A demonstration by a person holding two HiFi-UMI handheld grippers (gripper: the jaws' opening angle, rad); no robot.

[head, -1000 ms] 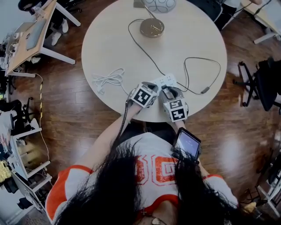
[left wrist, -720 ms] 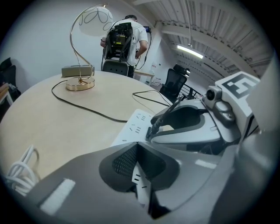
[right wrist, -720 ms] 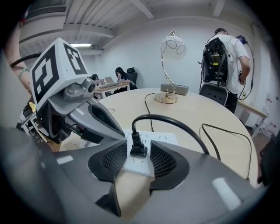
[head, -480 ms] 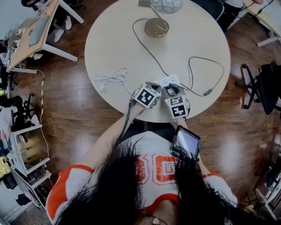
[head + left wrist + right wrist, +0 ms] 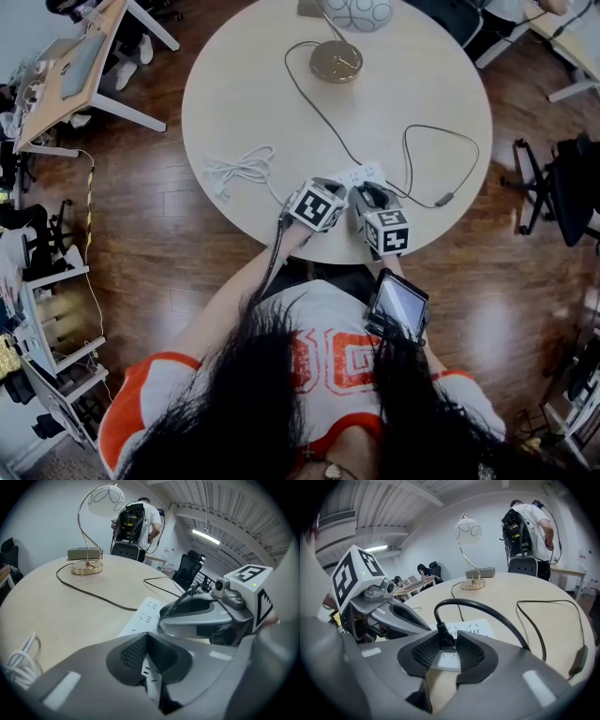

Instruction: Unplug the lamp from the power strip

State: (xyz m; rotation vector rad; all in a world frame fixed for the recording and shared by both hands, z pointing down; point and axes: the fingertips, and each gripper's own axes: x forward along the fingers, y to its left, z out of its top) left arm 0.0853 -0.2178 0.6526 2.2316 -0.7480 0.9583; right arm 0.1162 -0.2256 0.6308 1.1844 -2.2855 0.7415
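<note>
A white power strip [image 5: 361, 175] lies near the round table's front edge [image 5: 281, 246]. My left gripper [image 5: 337, 189] is shut on the strip's near end; the white strip [image 5: 149, 613] shows between its pads [image 5: 136, 651]. The lamp's black plug [image 5: 442, 634] stands in the strip [image 5: 471, 629], between the pads of my right gripper [image 5: 446, 651]. Those jaws are closing, with a sliver of gap still beside the plug. The black cord [image 5: 319, 108] runs to the gold lamp base [image 5: 336, 61] at the far side.
A coiled white cable [image 5: 239, 169] lies left of the strip. The cord loops right past an inline switch [image 5: 442, 198]. A person [image 5: 138, 520] stands beyond the table. Office chairs [image 5: 553, 178] are to the right, and a desk [image 5: 66, 75] stands at the far left.
The right gripper's marker cube has shifted a little to the right over the strip. The left gripper has stayed on the strip's near end.
</note>
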